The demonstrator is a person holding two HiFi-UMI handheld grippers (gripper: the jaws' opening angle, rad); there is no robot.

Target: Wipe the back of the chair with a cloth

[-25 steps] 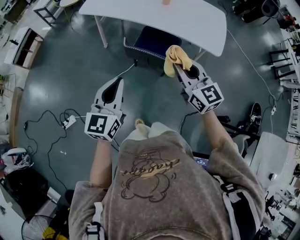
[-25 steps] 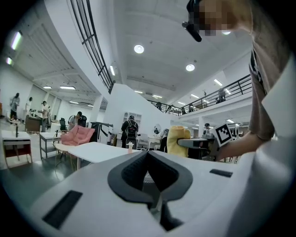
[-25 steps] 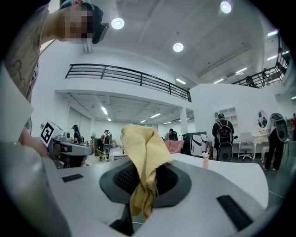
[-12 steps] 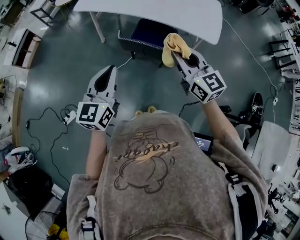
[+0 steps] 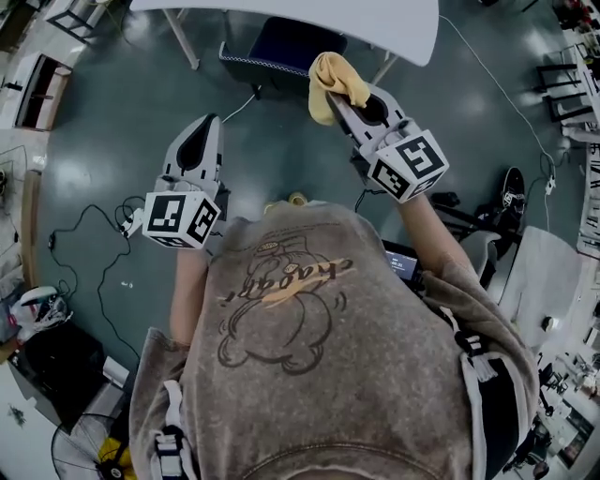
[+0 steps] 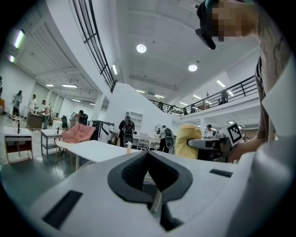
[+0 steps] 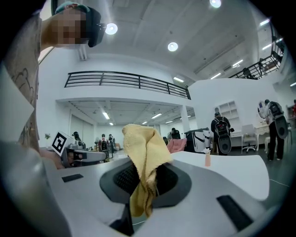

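A dark blue chair (image 5: 281, 49) stands tucked under the white table (image 5: 309, 17) at the top of the head view. My right gripper (image 5: 336, 92) is shut on a yellow cloth (image 5: 330, 82), held just right of the chair and above it. In the right gripper view the cloth (image 7: 144, 159) hangs bunched between the jaws. My left gripper (image 5: 201, 127) is shut and holds nothing, lower and left of the chair; its jaws meet in the left gripper view (image 6: 148, 155), where the cloth (image 6: 187, 141) shows to the right.
A power strip (image 5: 133, 221) and black cables (image 5: 80, 272) lie on the grey floor at the left. A black bag (image 5: 47, 370) sits at lower left. Desks and chairs (image 5: 562, 103) line the right side. People stand by a far desk (image 6: 126, 129).
Both grippers have moved up the head view toward the chair and table, the right one carrying the cloth leftward. The person has stepped forward.
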